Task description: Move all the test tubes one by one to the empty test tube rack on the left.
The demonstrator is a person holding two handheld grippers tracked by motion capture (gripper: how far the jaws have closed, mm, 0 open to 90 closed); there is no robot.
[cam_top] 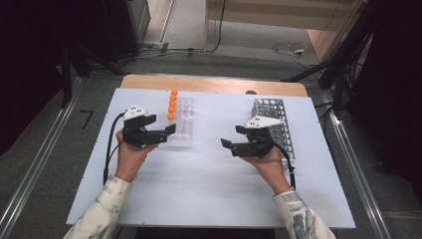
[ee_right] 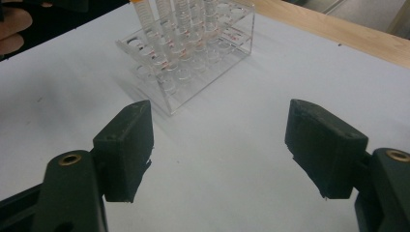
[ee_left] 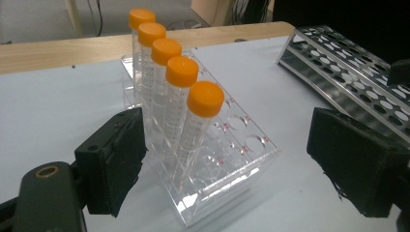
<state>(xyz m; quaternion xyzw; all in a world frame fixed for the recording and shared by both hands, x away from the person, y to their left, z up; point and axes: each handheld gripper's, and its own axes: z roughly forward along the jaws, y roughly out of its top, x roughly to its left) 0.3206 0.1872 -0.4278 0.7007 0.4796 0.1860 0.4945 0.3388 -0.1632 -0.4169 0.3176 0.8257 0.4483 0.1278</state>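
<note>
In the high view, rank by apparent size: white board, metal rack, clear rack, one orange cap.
1. White board
2. Metal rack
3. Clear rack, slightly smaller than the metal one
4. Orange cap

I had both forearms coming in from the near edge of the table, sleeves patterned pale, each hand wrapped around its tool from below. My left gripper [cam_top: 162, 128] sat over the left half of the board, angled forward and to the right, its jaws spread wide with nothing between them. My right gripper [cam_top: 233, 137] was held over the right half, pointing left toward the other, its jaws likewise parted wide and empty. The two tools were well apart. A cable looped down from each along the wrist.
</note>
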